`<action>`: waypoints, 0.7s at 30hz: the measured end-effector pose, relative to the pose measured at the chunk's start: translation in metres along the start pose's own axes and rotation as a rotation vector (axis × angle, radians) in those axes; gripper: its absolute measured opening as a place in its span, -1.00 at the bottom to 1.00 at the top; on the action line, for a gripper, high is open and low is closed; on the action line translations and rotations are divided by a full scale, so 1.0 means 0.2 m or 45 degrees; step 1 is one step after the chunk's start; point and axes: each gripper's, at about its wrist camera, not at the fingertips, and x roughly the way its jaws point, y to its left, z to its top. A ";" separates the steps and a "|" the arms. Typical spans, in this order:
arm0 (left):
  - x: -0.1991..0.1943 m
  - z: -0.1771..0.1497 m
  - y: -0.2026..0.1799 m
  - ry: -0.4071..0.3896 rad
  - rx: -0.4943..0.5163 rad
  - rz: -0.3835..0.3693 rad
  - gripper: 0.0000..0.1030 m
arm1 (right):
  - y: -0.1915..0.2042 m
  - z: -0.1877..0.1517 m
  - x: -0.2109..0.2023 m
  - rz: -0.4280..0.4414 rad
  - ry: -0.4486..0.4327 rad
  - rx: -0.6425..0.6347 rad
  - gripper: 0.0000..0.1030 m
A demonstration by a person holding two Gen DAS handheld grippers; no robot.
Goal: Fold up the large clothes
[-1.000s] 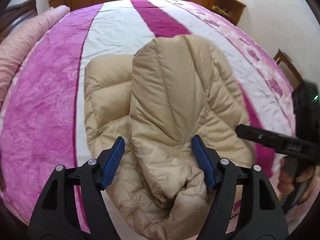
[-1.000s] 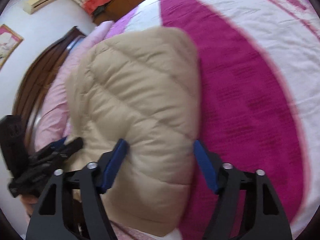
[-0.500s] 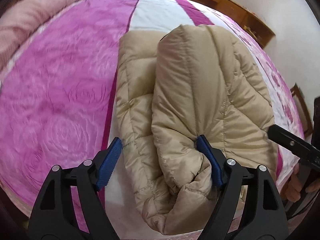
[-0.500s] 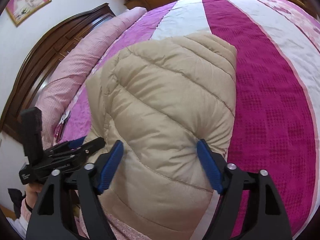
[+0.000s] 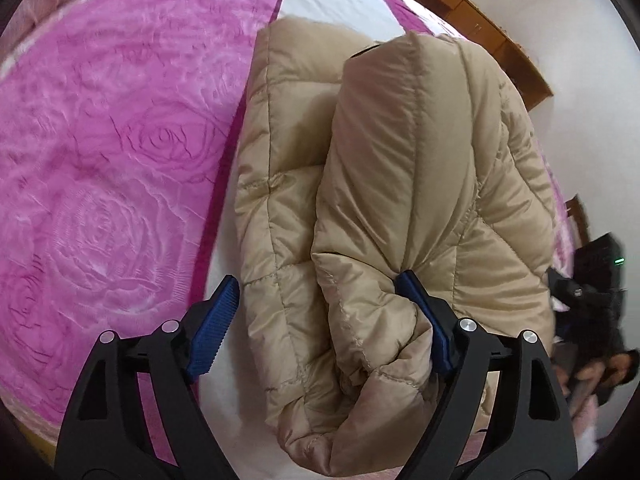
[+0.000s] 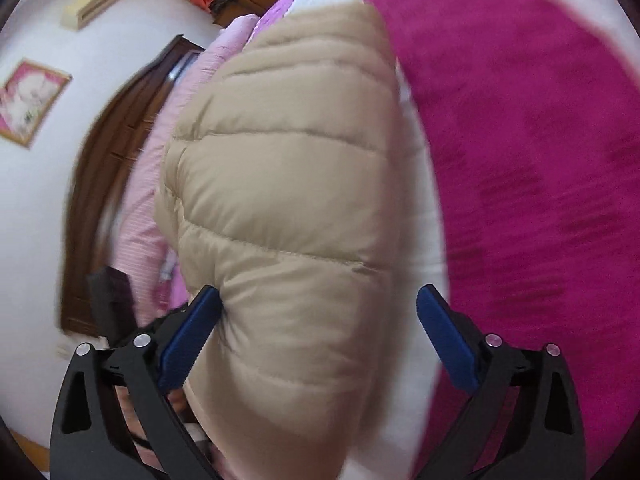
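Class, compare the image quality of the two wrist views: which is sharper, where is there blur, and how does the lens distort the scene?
Left wrist view: the beige jacket is crisp, with soft sheen on its quilting; slight blur on the pink bedspread. Right wrist view: motion blur smears the headboard and magenta stripe. Both: fisheye bending, dark corners.

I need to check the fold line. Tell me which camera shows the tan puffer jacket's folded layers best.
The left wrist view: the tan puffer jacket lies sharp there, its upper layer folded over the lower one, both edges visible on the bedspread. The right wrist view shows only one blurred quilted bulge of it.
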 end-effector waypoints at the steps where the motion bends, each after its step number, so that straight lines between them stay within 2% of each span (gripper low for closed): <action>1: 0.01 0.01 0.01 0.011 -0.020 -0.048 0.50 | -0.02 0.01 0.04 0.065 0.019 0.028 0.86; 2: 0.02 0.02 0.02 0.021 -0.045 -0.107 0.43 | -0.03 0.02 0.06 0.108 0.026 0.042 0.86; 3: 0.03 0.03 0.03 0.032 -0.072 -0.176 0.27 | -0.03 0.03 0.07 0.154 0.022 0.053 0.80; 5: 0.05 0.05 0.03 0.036 -0.096 -0.269 0.19 | 0.00 0.04 0.06 0.170 0.000 0.031 0.65; 7: 0.06 0.09 -0.01 0.029 -0.093 -0.365 0.05 | 0.03 0.05 -0.02 0.188 -0.067 -0.018 0.41; 8: 0.06 0.11 -0.04 0.028 -0.085 -0.408 0.04 | 0.04 0.06 -0.07 0.201 -0.101 -0.028 0.39; 10: 0.06 0.15 -0.14 0.015 -0.024 -0.470 0.00 | 0.09 0.09 -0.18 0.182 -0.172 -0.070 0.38; 14: 0.10 0.21 -0.36 0.012 0.077 -0.535 0.00 | 0.19 0.09 -0.43 0.062 -0.284 -0.223 0.38; 17: 0.15 0.17 -0.46 0.029 0.137 -0.497 0.00 | 0.15 0.07 -0.50 -0.016 -0.289 -0.243 0.38; 21: 0.20 0.08 -0.47 0.045 0.212 -0.268 0.07 | 0.02 0.02 -0.40 -0.170 -0.210 -0.193 0.38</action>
